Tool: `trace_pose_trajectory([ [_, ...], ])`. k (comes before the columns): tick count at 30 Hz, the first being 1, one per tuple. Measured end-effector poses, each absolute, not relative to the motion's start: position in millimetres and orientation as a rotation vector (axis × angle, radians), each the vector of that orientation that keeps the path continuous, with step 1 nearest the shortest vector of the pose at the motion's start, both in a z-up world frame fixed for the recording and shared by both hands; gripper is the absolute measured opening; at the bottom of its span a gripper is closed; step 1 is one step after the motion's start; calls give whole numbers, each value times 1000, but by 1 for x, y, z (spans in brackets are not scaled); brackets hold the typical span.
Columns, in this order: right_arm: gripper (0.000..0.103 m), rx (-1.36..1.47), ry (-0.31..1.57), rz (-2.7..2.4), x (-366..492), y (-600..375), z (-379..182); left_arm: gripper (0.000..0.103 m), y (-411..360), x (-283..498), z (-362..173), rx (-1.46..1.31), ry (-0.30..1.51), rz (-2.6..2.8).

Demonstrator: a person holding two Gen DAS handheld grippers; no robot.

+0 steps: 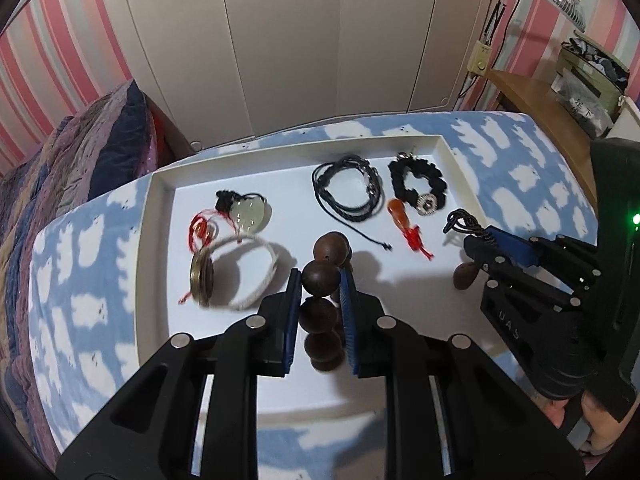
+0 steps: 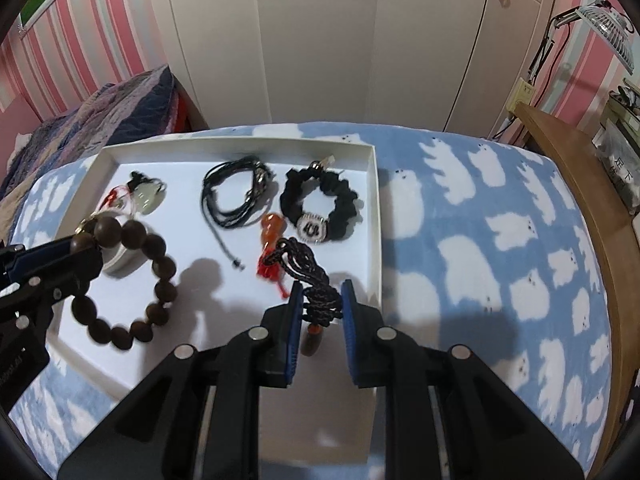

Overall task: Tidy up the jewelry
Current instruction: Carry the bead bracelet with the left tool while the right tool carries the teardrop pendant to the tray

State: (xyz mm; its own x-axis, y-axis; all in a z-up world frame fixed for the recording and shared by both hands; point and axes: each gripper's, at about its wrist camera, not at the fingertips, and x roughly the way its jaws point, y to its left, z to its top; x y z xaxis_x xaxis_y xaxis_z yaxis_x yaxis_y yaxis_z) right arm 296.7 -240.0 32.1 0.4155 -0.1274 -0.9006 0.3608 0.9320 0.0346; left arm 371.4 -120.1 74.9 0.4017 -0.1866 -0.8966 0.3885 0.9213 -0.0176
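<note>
A shallow white rectangular tray (image 1: 160, 216) is seen resting on a blue blanket printed with white ghost shapes (image 2: 500, 240). The left gripper (image 1: 320, 280) is closed on a bracelet of large dark brown wooden beads (image 2: 132, 280); one bead is pinched between the blue pads, and the rest of the loop hangs above the tray's near left part. The right gripper (image 2: 320, 300) is clamped on a dark braided cord (image 2: 316, 284) from which a small brown pendant (image 2: 312, 340) hangs below the pads, over the tray's near right edge.

Lying on the tray floor are noted:
- a black ruffled fabric scrunchie with a round rhinestone charm (image 2: 320, 204), far right;
- a coil of thin black cords (image 2: 236, 192), far centre;
- an orange gourd-shaped bead with a red tassel (image 2: 270, 236), just beside the scrunchie;
- a pale green stone pendant on black cord (image 1: 248, 210), far left;
- a white rope bangle (image 1: 256, 272) with a brass disc (image 1: 200, 280) touching its left side, and red thread (image 1: 200, 228) just beyond it.
</note>
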Motion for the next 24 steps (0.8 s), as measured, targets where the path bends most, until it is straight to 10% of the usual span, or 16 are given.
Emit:
trace_pose_trajectory([
  [24,21,205,1184,-350,352,-260,-5,18,-125,435,24,268,1124,-271],
])
